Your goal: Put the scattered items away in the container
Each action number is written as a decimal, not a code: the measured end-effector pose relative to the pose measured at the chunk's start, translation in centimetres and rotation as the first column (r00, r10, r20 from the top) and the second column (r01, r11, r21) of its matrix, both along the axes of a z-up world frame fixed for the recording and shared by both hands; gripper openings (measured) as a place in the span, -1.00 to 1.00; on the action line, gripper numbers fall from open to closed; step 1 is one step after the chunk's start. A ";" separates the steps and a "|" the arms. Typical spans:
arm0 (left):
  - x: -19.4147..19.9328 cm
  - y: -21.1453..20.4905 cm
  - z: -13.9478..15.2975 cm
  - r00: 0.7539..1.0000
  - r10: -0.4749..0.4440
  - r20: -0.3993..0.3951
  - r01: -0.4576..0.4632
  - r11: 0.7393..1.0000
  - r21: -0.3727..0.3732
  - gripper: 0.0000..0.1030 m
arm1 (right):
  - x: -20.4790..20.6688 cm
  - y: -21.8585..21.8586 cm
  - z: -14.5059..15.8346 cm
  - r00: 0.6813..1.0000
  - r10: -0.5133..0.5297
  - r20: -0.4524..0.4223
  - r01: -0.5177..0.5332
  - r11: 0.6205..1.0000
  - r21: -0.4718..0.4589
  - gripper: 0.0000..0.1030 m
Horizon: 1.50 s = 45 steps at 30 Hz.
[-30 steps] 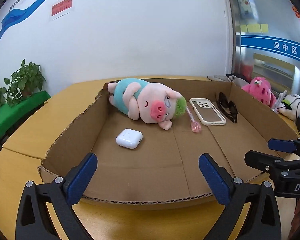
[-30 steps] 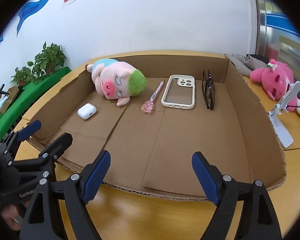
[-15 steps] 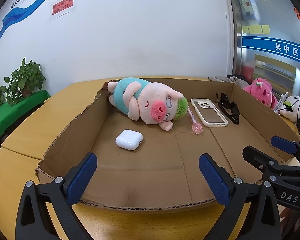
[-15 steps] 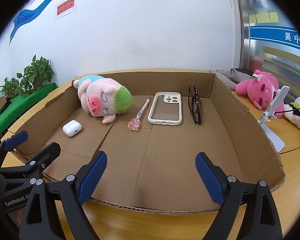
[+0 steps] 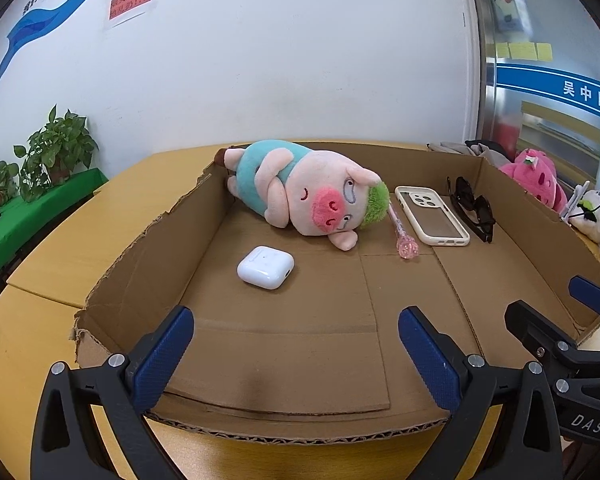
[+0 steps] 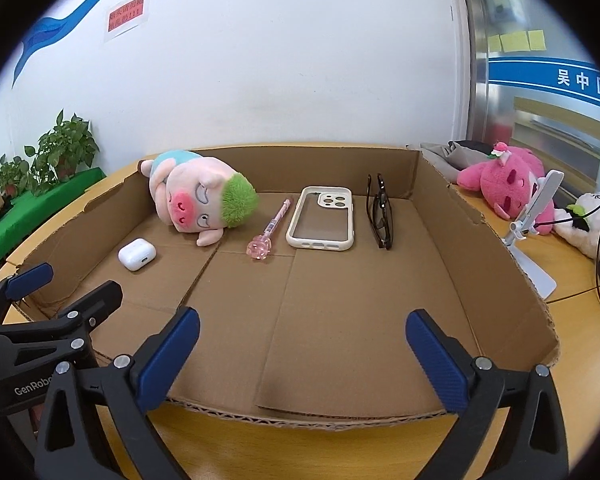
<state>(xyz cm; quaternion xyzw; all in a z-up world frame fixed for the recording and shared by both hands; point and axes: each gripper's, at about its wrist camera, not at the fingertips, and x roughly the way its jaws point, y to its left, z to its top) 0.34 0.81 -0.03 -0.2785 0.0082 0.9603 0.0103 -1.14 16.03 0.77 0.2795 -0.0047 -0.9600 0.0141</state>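
In the left wrist view, the left gripper [image 5: 296,344] hangs over the near edge of the cardboard box [image 5: 152,240] with its jaws spread wide and nothing between them. Inside the box lie a plush pig [image 5: 300,196] at the far left, a white earbud case [image 5: 265,267] nearer and just left of centre, a pink pen [image 5: 404,236] touching the pig's green hair, a phone case [image 5: 432,216] just right of the pen, and folded sunglasses [image 5: 472,208] at the far right. The right gripper [image 5: 560,328] shows at the right edge, by the box's near right corner. In the right wrist view, the right gripper [image 6: 302,350] also sits over the near edge, its jaws opening and empty; the same five things lie in a row across the far half of the box [image 6: 480,240], with the earbud case [image 6: 137,254] nearest on the left. On the table to the right, outside the box, sit a pink plush toy [image 6: 504,184], a white phone stand [image 6: 534,224] and a white plush toy [image 6: 592,220] with a cable across it. My reading is that the tidying is done or nearly so, with both claws free. If the toys on the right count as scattered, the next move calls for the right claw to swing right and close on the pink one; whether they do count I cannot tell.
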 end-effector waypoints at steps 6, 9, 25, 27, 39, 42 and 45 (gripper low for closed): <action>-0.2 0.1 0.0 0.999 0.037 0.004 -0.037 0.999 -0.005 1.00 | 0.0 0.0 0.1 1.000 -0.012 -0.003 0.012 1.000 -0.002 0.99; -0.4 0.2 0.0 0.999 0.053 0.006 -0.053 0.999 -0.012 1.00 | 0.0 -0.1 0.1 1.000 -0.012 -0.003 0.012 1.000 -0.001 0.99; -0.3 0.2 0.0 0.999 0.054 0.005 -0.054 0.998 -0.013 1.00 | 0.0 -0.1 0.1 1.000 -0.004 0.000 0.004 1.000 -0.004 0.99; -0.3 0.2 0.0 0.999 0.054 0.005 -0.054 0.998 -0.012 1.00 | 0.0 -0.1 0.1 1.000 -0.002 0.000 0.002 1.000 -0.005 0.99; -0.3 0.2 0.0 0.999 0.054 0.005 -0.054 0.998 -0.012 1.00 | 0.0 -0.1 0.1 1.000 -0.002 0.000 0.002 1.000 -0.006 0.99; -0.3 0.2 0.0 0.999 0.054 0.005 -0.054 0.998 -0.012 1.00 | 0.0 -0.1 0.1 1.000 -0.002 0.000 0.002 1.000 -0.006 0.99; -0.3 0.2 0.0 0.999 0.054 0.005 -0.054 0.998 -0.012 1.00 | 0.0 -0.1 0.1 1.000 -0.002 0.000 0.002 1.000 -0.006 0.99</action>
